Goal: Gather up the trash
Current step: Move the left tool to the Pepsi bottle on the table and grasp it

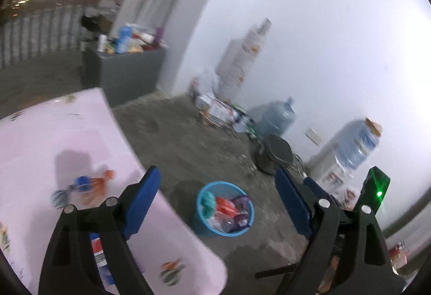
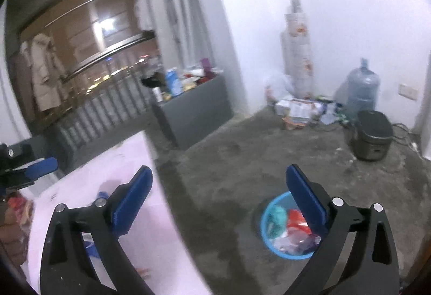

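Both claws are spread wide with nothing between the blue pads. The left claw (image 1: 218, 190) hangs over the corner of the pink counter (image 1: 67, 133), one pad over the cloth and the other out over the floor. The right claw (image 2: 219, 187) sits much the same, straddling the counter edge with its right pad overlapping the view of the bin.

The trash is split between two spots. A blue basket (image 1: 202, 225) stands on the grey concrete floor (image 1: 188, 138) just off the counter corner, already holding a teal bundle (image 1: 208, 203), an orange-red wrapper (image 1: 226, 207) and some purple packaging (image 1: 241, 210). From the right wrist view the same basket (image 2: 265, 227) shows those crumpled bits too.

Still on the counter: a blurry blue and orange piece (image 1: 89, 184), and a red-white-blue packet (image 1: 98, 254) lying under the left claw's frame. Too smeared to say what exactly they are.

Further back along the white wall there's a grey cabinet (image 1: 129, 71) piled with bottles and boxes, a heap of flattened cartons (image 1: 215, 106), two big water jugs (image 1: 277, 117), and a dark rice cooker (image 1: 274, 157) on the floor between them.
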The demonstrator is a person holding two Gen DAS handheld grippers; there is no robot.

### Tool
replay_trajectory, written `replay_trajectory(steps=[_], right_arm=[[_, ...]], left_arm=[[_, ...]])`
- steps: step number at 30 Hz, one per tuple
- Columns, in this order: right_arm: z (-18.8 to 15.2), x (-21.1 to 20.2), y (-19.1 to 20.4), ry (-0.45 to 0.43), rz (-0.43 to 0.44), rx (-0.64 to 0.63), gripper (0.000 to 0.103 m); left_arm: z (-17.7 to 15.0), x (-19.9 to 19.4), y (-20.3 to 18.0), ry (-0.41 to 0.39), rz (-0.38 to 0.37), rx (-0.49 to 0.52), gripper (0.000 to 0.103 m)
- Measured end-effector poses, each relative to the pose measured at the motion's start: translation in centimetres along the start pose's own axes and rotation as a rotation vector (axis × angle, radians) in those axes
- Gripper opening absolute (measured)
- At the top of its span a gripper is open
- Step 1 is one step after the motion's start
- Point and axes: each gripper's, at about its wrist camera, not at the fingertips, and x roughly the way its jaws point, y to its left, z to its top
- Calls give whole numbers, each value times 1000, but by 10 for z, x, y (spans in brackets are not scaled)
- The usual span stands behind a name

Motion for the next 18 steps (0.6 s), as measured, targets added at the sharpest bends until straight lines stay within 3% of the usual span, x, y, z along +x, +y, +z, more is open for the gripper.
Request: replay_trajectory(steps=[8,12,18], right_arm=[[-3,9,41,96,181,-7,95],[-10,18,63,162,272,-28,95],[-29,43,88,317,397,-10,95]], left_arm=[[-34,-66,75,-77,188,-63,88],[-54,-86,112,-95,292,-147,88],[-69,-91,145,-88,349,-209,88]])
